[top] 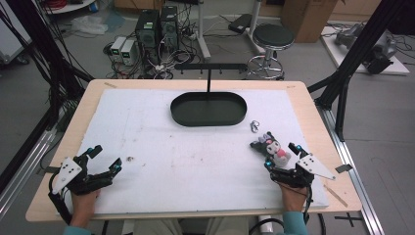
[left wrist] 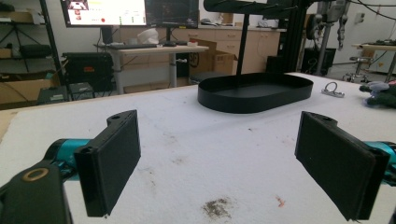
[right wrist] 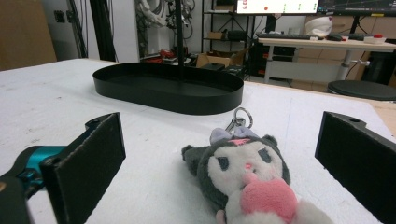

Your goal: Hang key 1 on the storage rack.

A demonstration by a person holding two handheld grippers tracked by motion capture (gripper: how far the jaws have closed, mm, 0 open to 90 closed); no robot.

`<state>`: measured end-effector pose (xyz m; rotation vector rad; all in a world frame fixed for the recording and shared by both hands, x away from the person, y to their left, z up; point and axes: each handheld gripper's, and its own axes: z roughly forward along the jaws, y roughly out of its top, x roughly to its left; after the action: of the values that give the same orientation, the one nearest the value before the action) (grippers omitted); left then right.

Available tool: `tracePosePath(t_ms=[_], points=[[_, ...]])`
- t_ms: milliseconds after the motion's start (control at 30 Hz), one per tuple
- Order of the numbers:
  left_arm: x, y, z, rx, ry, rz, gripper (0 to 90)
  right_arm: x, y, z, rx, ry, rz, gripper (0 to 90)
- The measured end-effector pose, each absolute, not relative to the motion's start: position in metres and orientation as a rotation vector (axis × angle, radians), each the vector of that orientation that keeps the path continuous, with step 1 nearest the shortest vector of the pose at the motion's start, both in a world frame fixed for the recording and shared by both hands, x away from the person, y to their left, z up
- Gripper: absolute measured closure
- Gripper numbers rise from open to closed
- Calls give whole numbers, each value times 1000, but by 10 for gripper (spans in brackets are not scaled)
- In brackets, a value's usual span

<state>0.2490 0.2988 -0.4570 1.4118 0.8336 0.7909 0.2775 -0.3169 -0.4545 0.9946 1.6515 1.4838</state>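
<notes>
Right hand-held gripper (top: pixel 280 155) sits wide open, gripping nothing, jaws either side of the plush keychain (top: pixel 272 147) at lower right on the desk (top: pixel 147 147), apparently lined up for a grab; left hand-held gripper (top: pixel 105 159) idles open at lower left.

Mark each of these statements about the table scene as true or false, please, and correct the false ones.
1. The plush keychain toy lies between the open jaws of the right gripper. True.
2. The left gripper holds the toy. False: its jaws stand open over bare white mat.
3. The black oval tray holds the toy. False: the tray is empty and the toy lies on the mat.
4. A metal ring is attached at the toy's head end, on the side toward the tray. True.
5. A black hanger stand rises from the tray. True.
</notes>
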Motion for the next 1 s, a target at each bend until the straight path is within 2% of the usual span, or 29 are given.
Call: tracePosePath(t_ms=[800, 1000], points=[[247, 299, -457, 1408, 820, 803, 146, 281, -317, -453, 1018, 1681, 1489, 7], [248, 299, -457, 1409, 821, 800, 146, 286, -321, -435, 1005, 1709, 1476, 7]])
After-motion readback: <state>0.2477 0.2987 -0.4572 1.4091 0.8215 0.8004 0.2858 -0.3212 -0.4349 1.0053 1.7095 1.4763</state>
